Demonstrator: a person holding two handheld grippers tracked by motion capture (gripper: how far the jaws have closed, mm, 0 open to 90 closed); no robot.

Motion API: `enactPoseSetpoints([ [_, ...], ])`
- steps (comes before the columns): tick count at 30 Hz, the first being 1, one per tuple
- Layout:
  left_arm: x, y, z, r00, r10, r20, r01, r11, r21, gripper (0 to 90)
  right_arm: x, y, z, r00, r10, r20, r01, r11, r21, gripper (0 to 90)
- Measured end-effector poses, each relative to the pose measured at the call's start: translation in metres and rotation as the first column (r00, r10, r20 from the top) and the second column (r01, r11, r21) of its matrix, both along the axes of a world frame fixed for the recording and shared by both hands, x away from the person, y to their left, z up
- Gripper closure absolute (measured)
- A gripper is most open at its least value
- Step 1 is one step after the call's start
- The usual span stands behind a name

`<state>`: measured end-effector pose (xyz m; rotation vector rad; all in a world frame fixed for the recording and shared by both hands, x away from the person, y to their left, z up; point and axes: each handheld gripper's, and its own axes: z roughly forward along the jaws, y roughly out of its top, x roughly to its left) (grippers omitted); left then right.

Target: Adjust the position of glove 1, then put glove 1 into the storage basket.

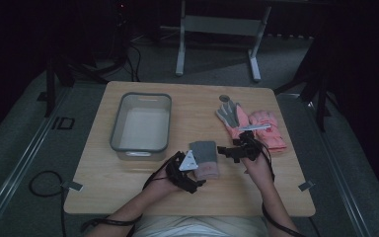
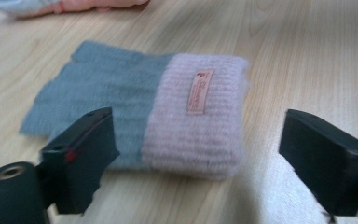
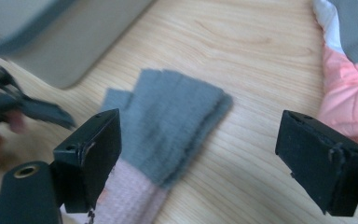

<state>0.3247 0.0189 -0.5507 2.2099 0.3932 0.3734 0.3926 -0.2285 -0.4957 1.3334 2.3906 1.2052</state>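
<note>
Far left of the wooden table (image 1: pixel 128 192): a grey plastic bin (image 1: pixel 141 122), sitting square to the table edge, its near rim close to the left hand. In the right gripper view the bin's corner (image 3: pixel 74 37) lies up and left of the work, apart from it.

Centre, near edge: left gripper (image 1: pixel 190 170), jaws spread wide, nothing between the pads. Its own view shows both black jaws off the cloth, one to either side of the folded pair.

Just right of it, between the two grippers: a pair of knit gloves (image 1: pixel 205 158), grey with pink cuffs, lying flat on the wood. Grey finger end (image 2: pixel 93 88) ribbed, edges stacked one on the other; pink cuff (image 2: pixel 196 121) thick and ribbed, with a small tan label sewn lengthwise. From the right gripper view the grey part (image 3: pixel 177 121) runs diagonally, pink cuff toward the bottom left by the left jaw.

Right of the gloves: right gripper (image 1: pixel 237 150), jaws fully parted, holding nothing, poised above the grey end; no pad on the cloth.

Farther right and back: a heap of padded pink gloves (image 1: pixel 259 128) with grey palms, well clear of the knit pair. A small grey round item (image 1: pixel 224 98) stands just behind the heap; too small to identify.
</note>
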Motion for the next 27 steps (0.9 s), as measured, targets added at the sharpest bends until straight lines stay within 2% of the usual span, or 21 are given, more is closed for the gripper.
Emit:
enactPoseSetpoints([
  [2,0.001,-0.007,0.002,0.9994,-0.034,0.012,0.033,0.9991,0.026,14.1,0.001,-0.002,0.004,0.9999,0.010,-0.007,-0.009,0.9988,0.048,13.8],
  [4,0.002,-0.015,0.003,0.9968,-0.067,0.044,0.064,0.9956,0.068,16.1,0.003,-0.002,0.008,0.9994,0.029,-0.021,-0.026,0.9946,0.100,13.3],
  [5,0.003,-0.018,0.003,0.9950,-0.081,0.058,0.077,0.9940,0.078,16.4,0.004,-0.001,0.010,0.9995,0.030,-0.013,-0.029,0.9933,0.112,12.7],
  [8,0.006,-0.024,0.000,0.9879,-0.123,0.095,0.112,0.9872,0.114,21.5,0.007,0.004,0.014,0.9992,0.039,0.002,-0.039,0.9966,0.072,12.8],
  [12,0.007,-0.030,-0.006,0.9753,-0.169,0.142,0.142,0.9728,0.183,25.8,0.013,0.011,0.012,0.9990,0.044,0.009,-0.044,0.9991,0.001,25.7],
  [16,0.007,-0.034,-0.010,0.9648,-0.186,0.186,0.138,0.9603,0.242,27.1,0.024,0.017,0.005,0.9995,0.026,-0.017,-0.027,0.9988,-0.041,35.0],
  [18,0.008,-0.033,-0.010,0.9645,-0.187,0.186,0.141,0.9609,0.239,29.3,0.028,0.020,0.001,0.9996,0.007,-0.026,-0.009,0.9980,-0.062,36.1],
  [20,0.009,-0.033,-0.011,0.9627,-0.186,0.197,0.135,0.9606,0.243,33.4,0.032,0.024,-0.004,0.9993,-0.001,-0.037,-0.001,0.9981,-0.062,37.2],
  [22,0.010,-0.032,-0.010,0.9662,-0.186,0.179,0.140,0.9605,0.241,37.4,0.036,0.029,-0.009,0.9989,-0.015,-0.044,0.011,0.9959,-0.090,37.4],
  [25,0.014,-0.028,-0.007,0.9745,-0.174,0.142,0.142,0.9681,0.206,51.3,0.041,0.035,-0.018,0.9962,-0.039,-0.078,0.031,0.9933,-0.111,39.3],
  [26,0.014,-0.028,-0.007,0.9745,-0.174,0.142,0.142,0.9681,0.206,57.7,0.041,0.035,-0.018,0.9962,-0.039,-0.078,0.031,0.9933,-0.111,39.3],
  [27,0.014,-0.028,-0.007,0.9745,-0.174,0.142,0.142,0.9681,0.206,57.7,0.043,0.036,-0.021,0.9947,-0.048,-0.090,0.037,0.9925,-0.116,39.3],
])
